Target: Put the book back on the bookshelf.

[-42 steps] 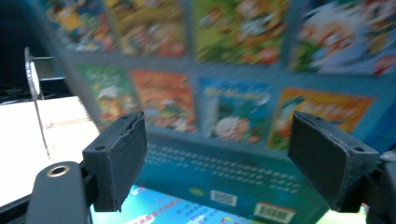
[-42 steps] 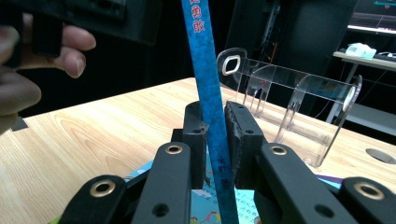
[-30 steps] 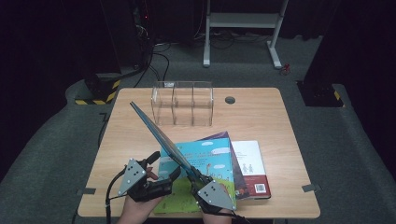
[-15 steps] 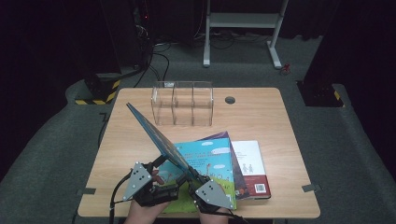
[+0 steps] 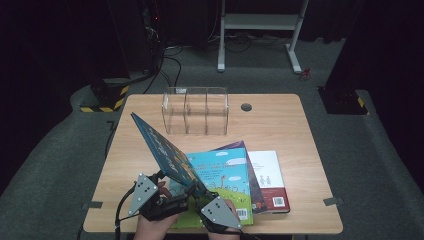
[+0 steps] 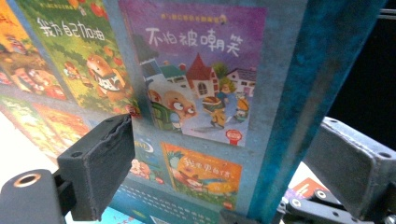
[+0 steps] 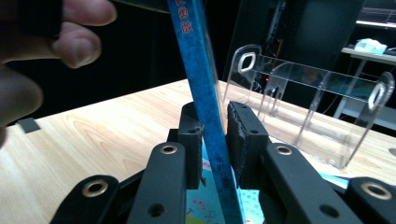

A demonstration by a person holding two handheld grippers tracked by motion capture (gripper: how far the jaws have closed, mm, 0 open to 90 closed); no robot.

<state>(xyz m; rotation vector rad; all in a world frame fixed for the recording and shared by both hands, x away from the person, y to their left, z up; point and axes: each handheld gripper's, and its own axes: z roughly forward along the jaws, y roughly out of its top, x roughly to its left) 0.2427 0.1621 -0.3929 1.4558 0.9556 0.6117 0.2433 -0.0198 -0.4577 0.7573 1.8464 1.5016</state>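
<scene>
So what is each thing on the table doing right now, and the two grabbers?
Blue book: lifted, tilted on edge above the table.
Right gripper: shut on the blue book's spine.
Left gripper: jaws apart on either side of the blue book; whether they touch it I cannot tell.
Clear rack: upright, empty.
Green book: lying flat, closed.
White book: lying flat, partly covered.

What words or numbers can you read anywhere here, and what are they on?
"不怕被嘲笑": purple picture on the back cover of the lifted blue book.
Yellow title on the green picture beside it: too slanted to read surely.
Spine characters: cut off, unclear.
Flat books on the table: print too small.
</scene>
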